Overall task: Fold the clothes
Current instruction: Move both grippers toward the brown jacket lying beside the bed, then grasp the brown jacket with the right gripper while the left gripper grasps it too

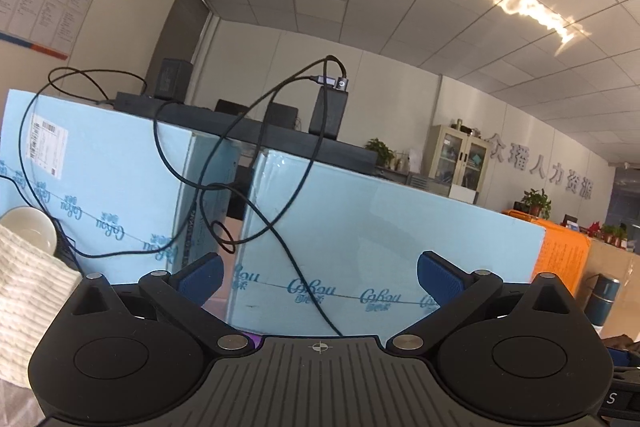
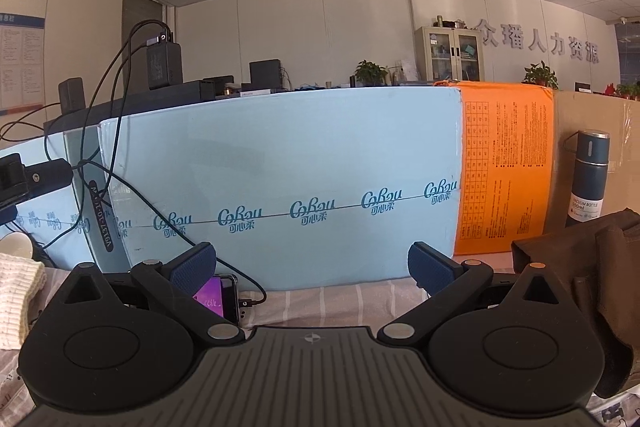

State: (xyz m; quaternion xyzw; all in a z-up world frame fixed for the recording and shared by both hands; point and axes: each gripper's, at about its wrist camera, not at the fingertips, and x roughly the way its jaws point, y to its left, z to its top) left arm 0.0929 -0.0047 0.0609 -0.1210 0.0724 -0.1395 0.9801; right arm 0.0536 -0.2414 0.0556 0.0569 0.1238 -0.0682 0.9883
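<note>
A phone (image 2: 219, 297) lies on the striped cloth (image 2: 340, 301) before the carton wall (image 2: 280, 163); flask (image 2: 588, 175) right, apparently behind a heaped garment (image 2: 592, 267).

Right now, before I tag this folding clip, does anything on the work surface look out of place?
Yes. A lit smartphone with a purple screen lies on the striped cloth, plugged into a black cable that trails across the light blue boxes. Both hand-held grippers, left and right, are open and hold no garment.
</note>
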